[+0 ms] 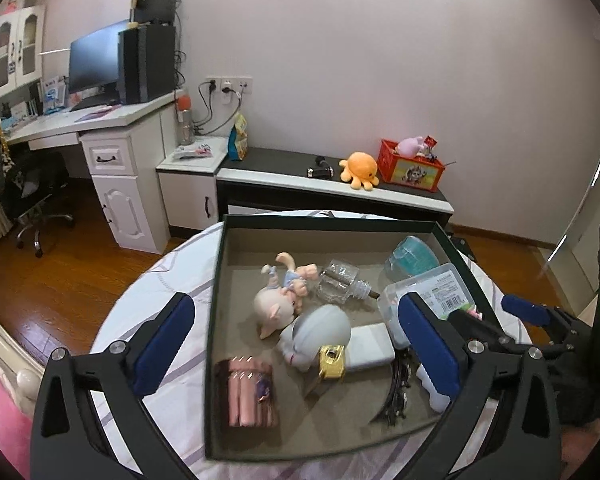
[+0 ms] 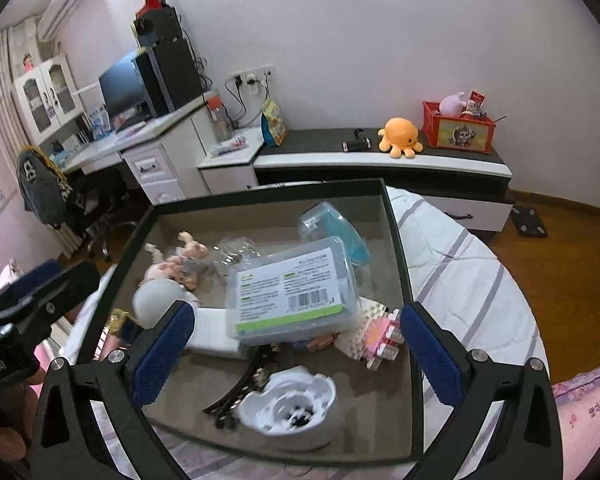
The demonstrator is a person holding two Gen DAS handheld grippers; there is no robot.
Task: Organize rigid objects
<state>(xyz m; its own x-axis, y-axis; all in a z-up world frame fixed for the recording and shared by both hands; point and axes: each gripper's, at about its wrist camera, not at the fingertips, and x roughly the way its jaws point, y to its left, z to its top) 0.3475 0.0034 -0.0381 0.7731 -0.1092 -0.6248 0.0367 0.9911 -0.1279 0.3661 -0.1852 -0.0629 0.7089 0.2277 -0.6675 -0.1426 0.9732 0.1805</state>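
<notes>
A dark shallow box (image 1: 220, 280) (image 2: 396, 240) lies on the bed, full of rigid objects. Inside are a pig figurine (image 1: 284, 292), a glass bottle (image 1: 340, 280), a clear plastic case with a barcode label (image 2: 292, 292), a teal container (image 1: 412, 258), a white power bank (image 1: 370, 346), a gold piece (image 1: 332, 360), a pink ribbed case (image 1: 246, 392), pink building blocks (image 2: 380, 336), a white dish (image 2: 288, 402) and a dark hair band (image 2: 240, 388). My left gripper (image 1: 296, 348) is open above the box. My right gripper (image 2: 296, 356) is open above the box's near right part.
The box rests on a white striped quilt (image 2: 460, 272). Behind stand a low dark-topped cabinet (image 1: 300, 176) with an orange octopus plush (image 1: 360, 170) and red crate (image 1: 412, 168), and a white desk (image 1: 100, 120) with a monitor. Wooden floor (image 1: 60, 280) lies at the left.
</notes>
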